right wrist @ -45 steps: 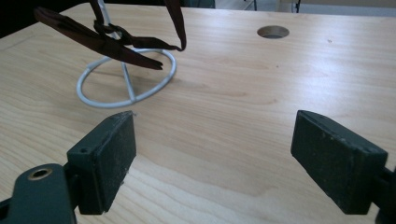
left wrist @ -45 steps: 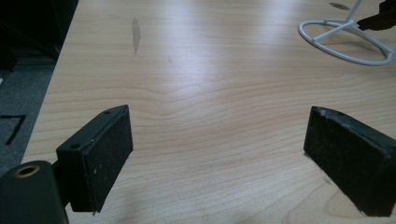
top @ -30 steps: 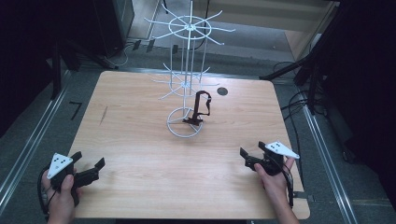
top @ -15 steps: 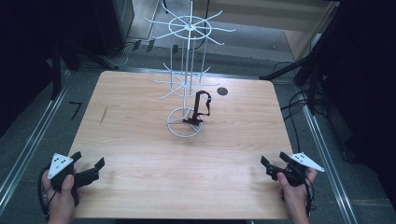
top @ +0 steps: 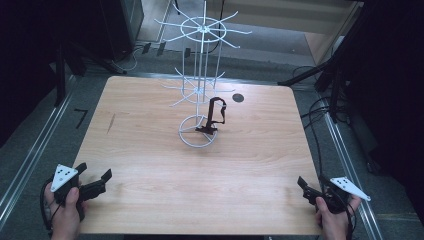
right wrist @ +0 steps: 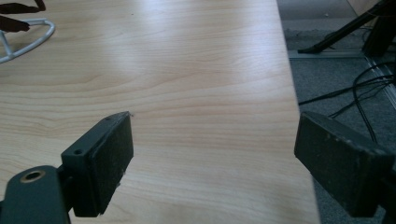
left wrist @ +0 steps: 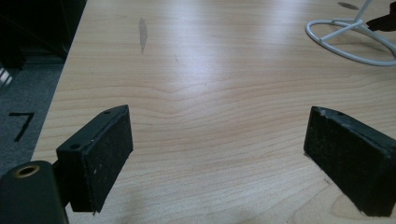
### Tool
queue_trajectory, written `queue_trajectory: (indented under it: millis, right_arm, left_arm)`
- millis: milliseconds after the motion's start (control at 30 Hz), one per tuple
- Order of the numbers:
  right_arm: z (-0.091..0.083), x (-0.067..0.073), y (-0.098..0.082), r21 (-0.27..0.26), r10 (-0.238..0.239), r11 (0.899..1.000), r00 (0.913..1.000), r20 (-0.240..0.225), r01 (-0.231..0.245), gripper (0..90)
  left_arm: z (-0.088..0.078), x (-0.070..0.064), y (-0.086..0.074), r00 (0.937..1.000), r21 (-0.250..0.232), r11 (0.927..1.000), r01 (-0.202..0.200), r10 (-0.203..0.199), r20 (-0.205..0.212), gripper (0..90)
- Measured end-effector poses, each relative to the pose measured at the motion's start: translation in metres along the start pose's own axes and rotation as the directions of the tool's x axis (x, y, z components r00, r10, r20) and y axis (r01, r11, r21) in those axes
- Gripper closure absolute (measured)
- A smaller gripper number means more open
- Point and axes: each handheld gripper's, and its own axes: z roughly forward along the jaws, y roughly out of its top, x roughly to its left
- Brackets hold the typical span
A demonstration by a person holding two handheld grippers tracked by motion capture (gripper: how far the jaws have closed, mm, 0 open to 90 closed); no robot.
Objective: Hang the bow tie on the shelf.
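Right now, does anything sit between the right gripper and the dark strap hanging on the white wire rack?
Nothing visible does. The right gripper, jaws open and empty, is at the table's near right corner; bare light wooden tabletop lies between it and the dark strap on the white wire rack.

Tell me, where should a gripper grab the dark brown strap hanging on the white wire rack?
Probably the dark brown strap is best pinched at its upright middle loop, coming from the table's right side. There it hangs free of the white wire rack's central pole, and the open right gripper is on that side.
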Motion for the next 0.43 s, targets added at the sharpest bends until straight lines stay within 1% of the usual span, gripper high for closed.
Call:
queue_trajectory:
  millis: [67, 233, 267, 333, 400, 433]
  right_arm:
    - [-0.003, -0.003, -0.001, 0.003, 0.009, 1.000, 0.9999, 0.011, -0.009, 11.9]
    - [-0.008, -0.011, -0.005, 0.009, 0.008, 1.000, 0.9991, 0.041, -0.009, 11.9]
    - [-0.009, -0.012, -0.006, 0.015, 0.015, 1.000, 0.9989, 0.045, -0.015, 12.0]
    - [-0.010, -0.015, -0.007, 0.017, 0.027, 0.999, 0.9984, 0.049, -0.028, 12.6]
    - [-0.010, -0.016, -0.008, 0.016, 0.027, 0.999, 0.9984, 0.049, -0.028, 12.5]
    - [-0.011, -0.018, -0.008, 0.017, 0.040, 0.999, 0.9981, 0.047, -0.041, 12.6]
  left_arm:
    - [0.000, 0.000, 0.000, 1.0000, -0.001, 1.0000, 0.000, 0.000, 0.000, 8.6]
    - [0.000, 0.000, 0.000, 1.0000, 0.001, 1.0000, 0.004, -0.004, -0.004, 8.6]
    - [0.000, 0.000, 0.000, 1.0000, 0.003, 1.0000, 0.004, -0.004, -0.005, 8.6]
    - [0.000, 0.000, 0.000, 1.0000, 0.003, 1.0000, 0.002, -0.002, -0.008, 8.6]
    - [0.000, 0.000, 0.000, 1.0000, 0.002, 1.0000, 0.002, -0.002, -0.008, 8.6]
    - [0.000, 0.000, 0.000, 1.0000, 0.006, 1.0000, 0.001, -0.001, -0.006, 8.6]
